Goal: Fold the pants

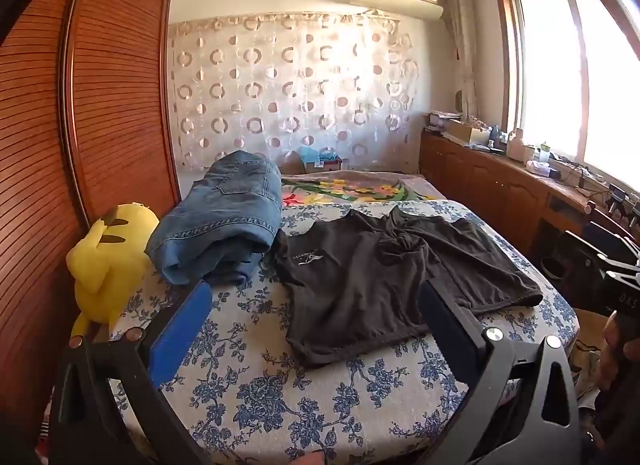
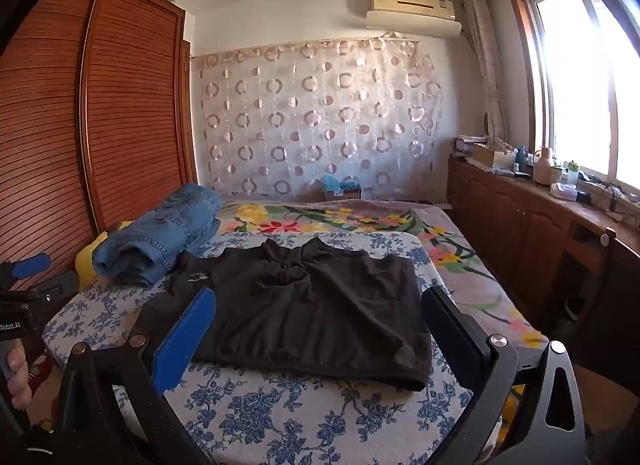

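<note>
Black shorts [image 1: 384, 285] are seen spread flat on the bed [image 1: 320, 397], on a pad printed with blue flowers, with the legs pointing toward the cameras and the waist toward the far wall. A small white logo [image 1: 310, 258] is carried on the leg at the left of the left wrist view. Some bunching of cloth is visible around the crotch, and the hems lie slightly uneven. Folded jeans [image 1: 224, 217] are stacked just beside the shorts on the left, touching or nearly touching their edge; which cannot be told. A yellow plush toy [image 1: 108, 261] is wedged between the jeans and a slatted wardrobe [image 1: 80, 105]. A flowered blanket [image 2: 320, 217] covers the bed beyond the pad. The left gripper [image 1: 316, 305] is held above the near end of the bed, its jaws spread wide with nothing between them, the shorts being framed in the gap but not touched. The right gripper [image 2: 320, 313] is likewise held over the near hems with its jaws wide apart and empty. In the right wrist view, the left gripper's body and the hand [image 2: 16, 381] holding it are seen at the left edge. A curtain with ring patterns [image 2: 320, 117] hangs on the far wall, and a bench [image 2: 560, 201] under the window carries small clutter.
</note>
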